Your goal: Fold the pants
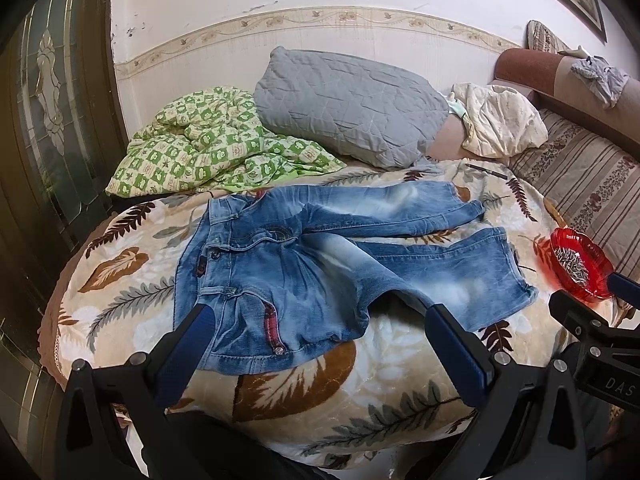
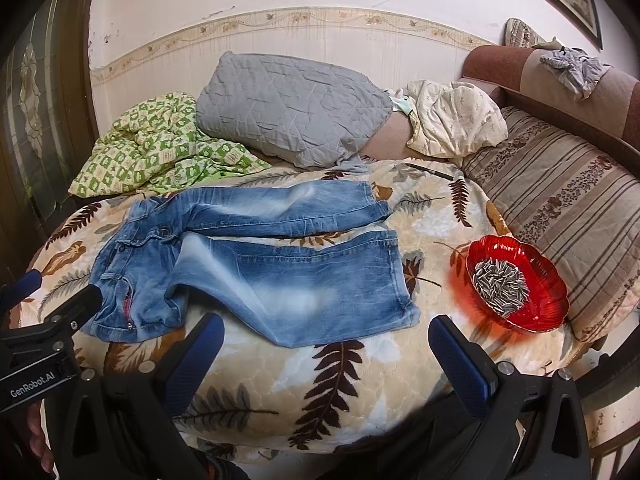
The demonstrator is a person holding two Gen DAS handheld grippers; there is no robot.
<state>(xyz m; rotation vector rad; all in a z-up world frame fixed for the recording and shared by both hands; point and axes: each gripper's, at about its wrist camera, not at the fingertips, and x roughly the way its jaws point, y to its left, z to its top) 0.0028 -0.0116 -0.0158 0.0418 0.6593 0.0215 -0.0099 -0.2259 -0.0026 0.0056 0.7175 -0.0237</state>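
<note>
In the left wrist view, the left claw (image 1: 320,320) hangs low over the near edge of a bed covered by a leaf-patterned blanket (image 1: 132,288), its two blue-padded fingers (image 1: 188,344) spread wide apart and gripping nothing. Between and just beyond them lie the jeans (image 1: 320,256), spread flat on the blanket with the waistband to the left and both legs running off to the right, the two legs parted by a narrow strip of blanket. The left finger's tip overlaps the waist end of the jeans in the picture, though whether it touches the cloth cannot be told. Behind the jeans sit a green checked quilt (image 1: 208,144), a grey pillow (image 1: 352,108) and a cream bundle of cloth (image 1: 500,124), with a pen (image 1: 486,171) on the blanket near the far leg. A red bowl (image 1: 580,264) holding sunflower seeds rests on the blanket at the right, and the right claw (image 1: 588,292) shows just in front of it. In the right wrist view, the right claw (image 2: 324,332) also stands with its fingers (image 2: 460,360) wide apart and empty, hovering near the hem end of the near leg of the jeans (image 2: 280,280). The red bowl (image 2: 516,284) lies just right of that hem, apart from the denim. The left claw (image 2: 56,296) appears at the far left edge beside the waistband. A striped sofa cushion (image 2: 560,200) borders the blanket (image 2: 320,380) on the right.
</note>
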